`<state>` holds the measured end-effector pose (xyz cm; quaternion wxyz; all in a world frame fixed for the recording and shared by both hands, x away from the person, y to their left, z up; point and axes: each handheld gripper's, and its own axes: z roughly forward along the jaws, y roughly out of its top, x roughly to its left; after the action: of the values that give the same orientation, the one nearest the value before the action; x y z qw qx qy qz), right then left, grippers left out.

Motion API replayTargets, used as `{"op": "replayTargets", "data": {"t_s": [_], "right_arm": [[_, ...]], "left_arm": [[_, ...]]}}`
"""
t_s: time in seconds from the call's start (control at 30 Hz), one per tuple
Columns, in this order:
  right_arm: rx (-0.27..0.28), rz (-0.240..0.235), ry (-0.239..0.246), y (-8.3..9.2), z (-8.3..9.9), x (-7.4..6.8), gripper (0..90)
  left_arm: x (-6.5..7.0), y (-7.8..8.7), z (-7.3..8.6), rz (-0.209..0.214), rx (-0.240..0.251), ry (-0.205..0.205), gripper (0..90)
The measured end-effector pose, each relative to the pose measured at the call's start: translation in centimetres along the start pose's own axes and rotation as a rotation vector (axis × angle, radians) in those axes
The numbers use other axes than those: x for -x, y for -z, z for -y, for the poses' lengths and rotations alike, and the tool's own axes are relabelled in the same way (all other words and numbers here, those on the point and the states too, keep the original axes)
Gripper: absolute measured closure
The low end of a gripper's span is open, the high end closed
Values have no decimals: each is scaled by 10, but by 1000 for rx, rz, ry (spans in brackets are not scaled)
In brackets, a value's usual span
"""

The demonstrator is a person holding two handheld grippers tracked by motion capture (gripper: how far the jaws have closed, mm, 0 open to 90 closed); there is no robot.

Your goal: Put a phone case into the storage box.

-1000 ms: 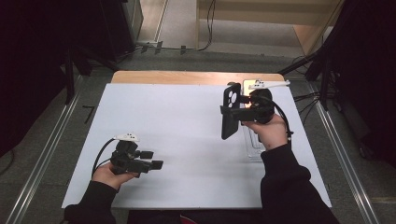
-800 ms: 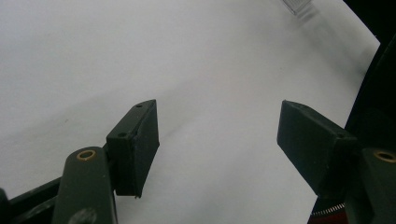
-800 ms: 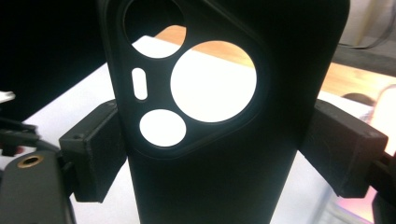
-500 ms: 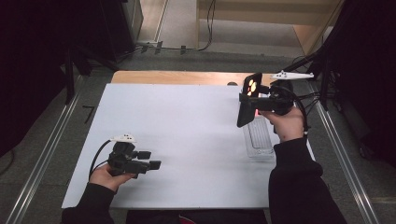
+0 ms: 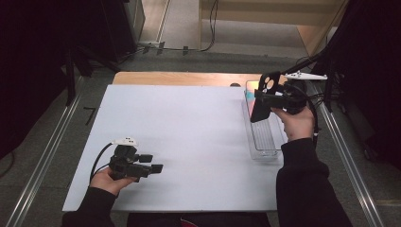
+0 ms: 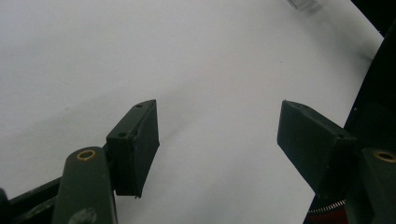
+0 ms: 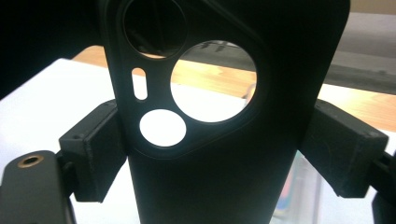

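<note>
On the white table (image 5: pixel 189 142) we see a clear tray (image 5: pixel 263 137) at the right edge. Above it our right gripper (image 5: pixel 265 100) clamps a black phone case (image 5: pixel 261 97) upright, in the air. Our left gripper (image 5: pixel 153 163) rests near us, jaws spread and holding nothing.

Lab: white table (image 5: pixel 189 123), floor rails (image 5: pixel 42 165)

You've got a clear tray (image 5: pixel 263 152) along the white table's (image 5: pixel 179 127) right edge, wooden strip (image 5: pixel 179 78) at the far edge.
</note>
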<state>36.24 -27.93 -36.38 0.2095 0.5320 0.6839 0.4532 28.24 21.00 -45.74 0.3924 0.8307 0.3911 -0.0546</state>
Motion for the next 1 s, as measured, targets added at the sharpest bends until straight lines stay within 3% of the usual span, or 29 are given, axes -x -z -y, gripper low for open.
{"op": "replayTargets", "data": {"t_s": [0.3,0.67,0.83,1.0], "right_arm": [[3,100,-7,-10,7,10,118],[-22,203,-33,-44,14,24,118],[-53,197,-49,-59,18,28,118],[-84,229,-42,-73,23,29,118]], "left_arm": [[-1,1,0,-1,4,4,292],[-6,0,-1,-1,6,15,292],[-6,0,-1,0,6,16,292],[-6,0,-1,-5,3,16,292]]}}
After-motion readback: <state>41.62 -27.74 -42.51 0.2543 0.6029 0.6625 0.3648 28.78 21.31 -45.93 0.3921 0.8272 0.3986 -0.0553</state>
